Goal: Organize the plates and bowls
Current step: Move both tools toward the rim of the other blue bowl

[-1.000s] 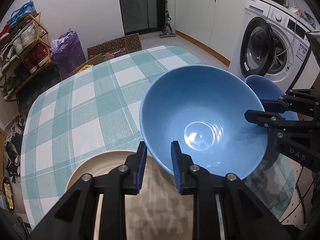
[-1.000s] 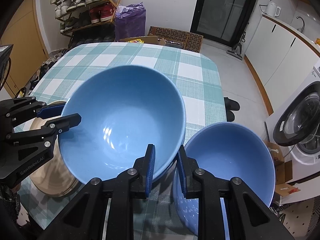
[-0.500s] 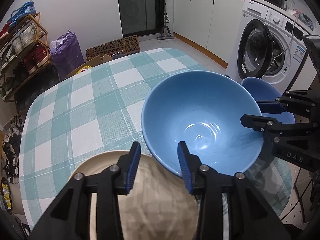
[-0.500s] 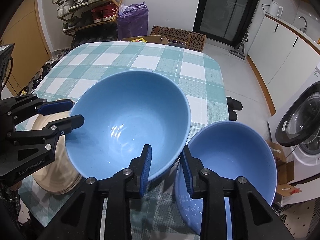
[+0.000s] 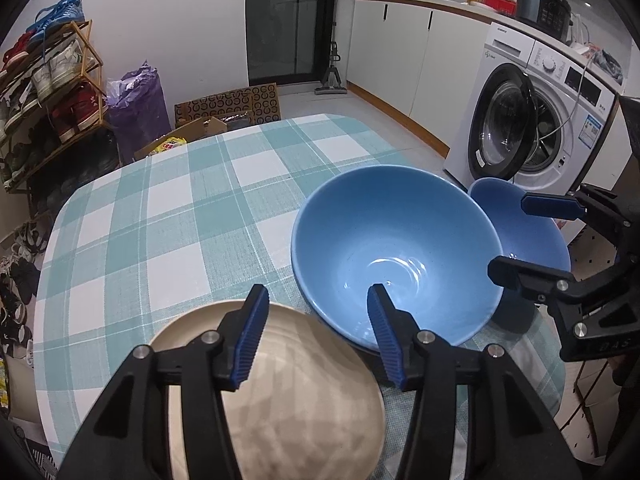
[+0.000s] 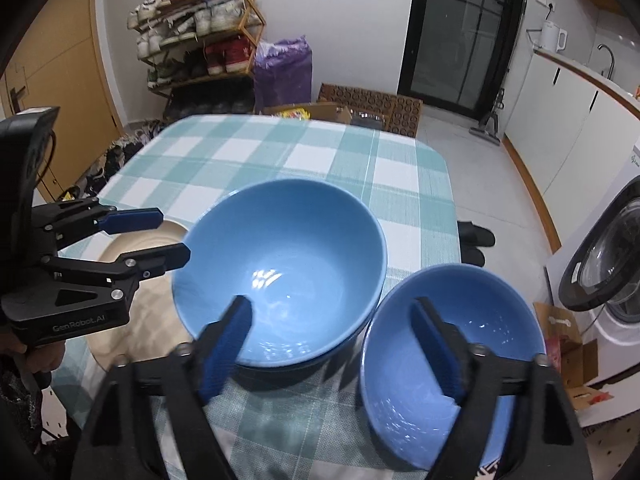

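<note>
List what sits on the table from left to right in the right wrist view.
Left gripper → beige plate → large blue bowl → smaller blue bowl, on the checked table.

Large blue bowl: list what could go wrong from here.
1. The large blue bowl seems to sit on another blue dish, and both tongs, left and right, are open, so a bump could slide it.
2. The small blue bowl sits near the table's edge, so a knock might tip it off.
</note>
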`<state>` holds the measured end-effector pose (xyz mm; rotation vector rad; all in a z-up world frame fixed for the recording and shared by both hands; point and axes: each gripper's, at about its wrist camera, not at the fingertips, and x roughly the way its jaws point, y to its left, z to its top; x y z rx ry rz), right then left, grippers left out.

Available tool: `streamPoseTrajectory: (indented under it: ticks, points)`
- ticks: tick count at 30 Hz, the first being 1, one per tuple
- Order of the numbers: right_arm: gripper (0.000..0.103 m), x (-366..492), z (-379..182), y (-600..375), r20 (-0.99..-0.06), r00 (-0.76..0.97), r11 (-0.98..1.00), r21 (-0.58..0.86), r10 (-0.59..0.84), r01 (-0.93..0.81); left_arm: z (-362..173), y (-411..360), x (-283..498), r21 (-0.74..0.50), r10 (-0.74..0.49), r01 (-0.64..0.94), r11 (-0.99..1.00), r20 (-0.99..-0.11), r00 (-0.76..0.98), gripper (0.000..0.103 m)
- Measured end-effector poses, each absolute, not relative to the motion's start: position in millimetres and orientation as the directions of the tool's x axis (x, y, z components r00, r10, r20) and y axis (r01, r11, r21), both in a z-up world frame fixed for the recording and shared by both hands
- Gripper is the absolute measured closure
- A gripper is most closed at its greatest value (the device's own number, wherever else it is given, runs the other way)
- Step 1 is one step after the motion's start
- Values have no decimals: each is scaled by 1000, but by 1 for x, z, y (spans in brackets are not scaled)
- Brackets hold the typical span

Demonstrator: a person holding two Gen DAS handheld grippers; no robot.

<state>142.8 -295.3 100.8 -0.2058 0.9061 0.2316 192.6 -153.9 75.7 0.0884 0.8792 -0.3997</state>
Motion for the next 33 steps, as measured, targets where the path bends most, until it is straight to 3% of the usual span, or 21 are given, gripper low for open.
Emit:
streamPoseTrajectory:
  ticks: [2,3,5,9,25,33]
  points:
    - [15,141,102,-295,-794,596,954,-76,117,-289,77,-152,192,-87,-302,372,924,-761,574,45]
    - [10,140,103,-295,-791,600,955,-75,120,-289,77,-151,192,-89,-301,367,926,-760,576,29]
    - [5,137,104,-296,-782,613,956,-81,114,-281,78,-148,190,-99,-304,356,929,-751,586,13]
    - [2,136,108,-302,-769,627,961,-64,123,-268,80,-145,189,-121,-322,355,927,-744,586,5]
    - [1,105,119,-331,-736,666,975,-34,123,-218,91,-155,169,-135,-335,348,928,-713,616,0]
    - [1,81,113,-368,-724,683,995,50,99,-91,93,-172,156,-168,-361,350,922,-701,615,0]
